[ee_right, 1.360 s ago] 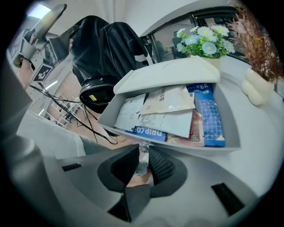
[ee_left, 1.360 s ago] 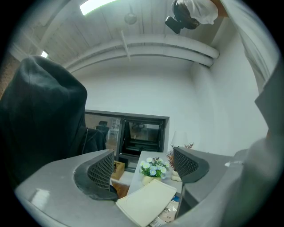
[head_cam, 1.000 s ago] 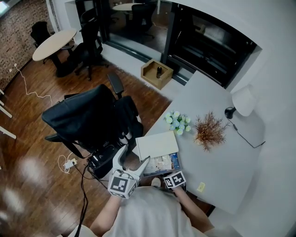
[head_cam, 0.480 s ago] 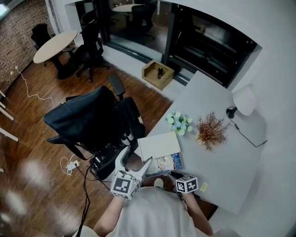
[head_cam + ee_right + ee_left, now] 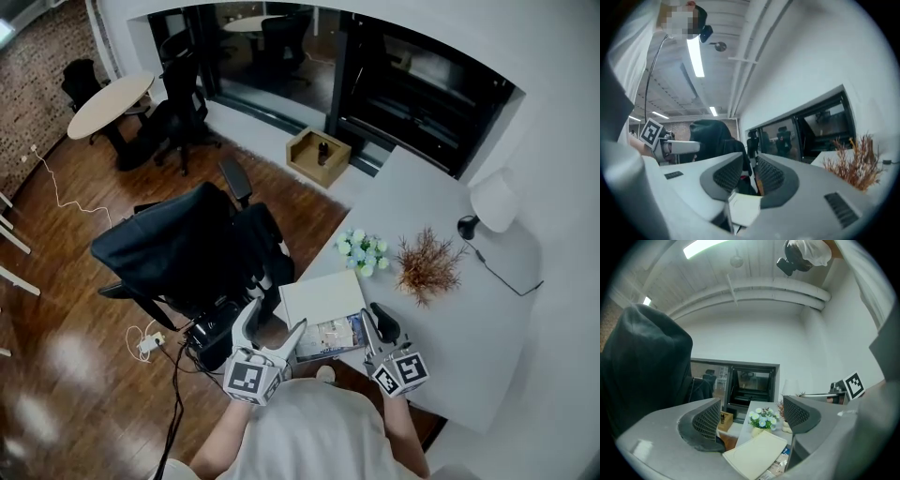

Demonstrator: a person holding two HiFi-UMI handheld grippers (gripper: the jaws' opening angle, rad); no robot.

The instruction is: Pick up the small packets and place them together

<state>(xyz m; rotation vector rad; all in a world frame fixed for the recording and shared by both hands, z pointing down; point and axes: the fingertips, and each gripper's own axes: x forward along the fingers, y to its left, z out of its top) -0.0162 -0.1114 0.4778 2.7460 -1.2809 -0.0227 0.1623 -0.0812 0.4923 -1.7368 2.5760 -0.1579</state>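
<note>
Several small packets (image 5: pixel 333 333) lie in a stack at the grey table's (image 5: pixel 459 328) near edge, partly under a white board (image 5: pixel 322 295). In the left gripper view the packets (image 5: pixel 780 466) show low between the jaws, some way off. My left gripper (image 5: pixel 278 335) hangs just off the table's left edge, open wide and empty (image 5: pixel 752 417). My right gripper (image 5: pixel 380 326) hovers just right of the packets, jaws pointing away from me. Its pads stand a narrow gap apart with nothing between them (image 5: pixel 750 172).
A small pot of pale flowers (image 5: pixel 361 251), a dried brown plant (image 5: pixel 427 265) and a white lamp (image 5: pixel 492 204) with its cord stand farther back on the table. A black office chair (image 5: pixel 183 248) draped in dark cloth is close on the left.
The right gripper has risen from the table's near edge and moved right and forward, beside the packets; its jaws have parted slightly. The left gripper has barely moved.
</note>
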